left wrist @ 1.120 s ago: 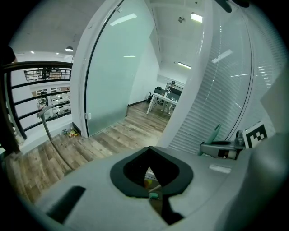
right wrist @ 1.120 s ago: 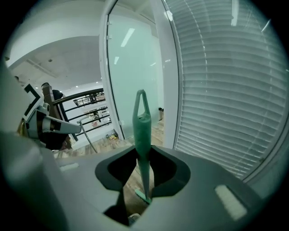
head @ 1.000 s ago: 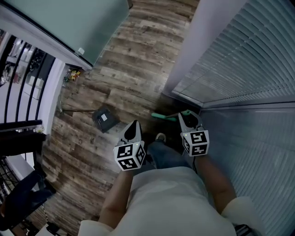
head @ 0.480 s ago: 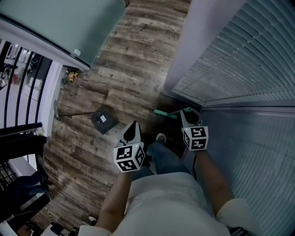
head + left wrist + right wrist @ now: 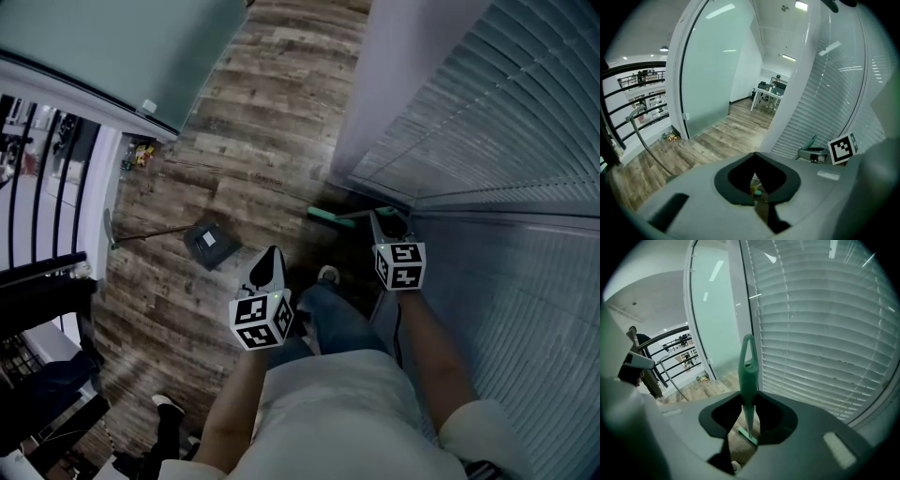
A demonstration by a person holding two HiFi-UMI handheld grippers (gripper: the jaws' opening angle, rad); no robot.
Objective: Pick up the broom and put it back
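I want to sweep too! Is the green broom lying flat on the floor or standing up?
Standing up, slightly slanted. The right gripper holds the broom by its handle, and its head hangs down by the floor.

brown wood-grain plank floor (image 5: 253, 141): matt, weathered look | mint-green plastic broom (image 5: 749, 380): smooth, faint sheen | pale frosted glass door panel (image 5: 112, 37): satin | white slatted blinds (image 5: 506, 112): smooth, glinting

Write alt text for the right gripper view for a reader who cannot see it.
The right gripper is shut on the handle of a green broom, whose head shows below, over the wooden floor. White slatted blinds fill the right; a frosted glass door stands to the left.
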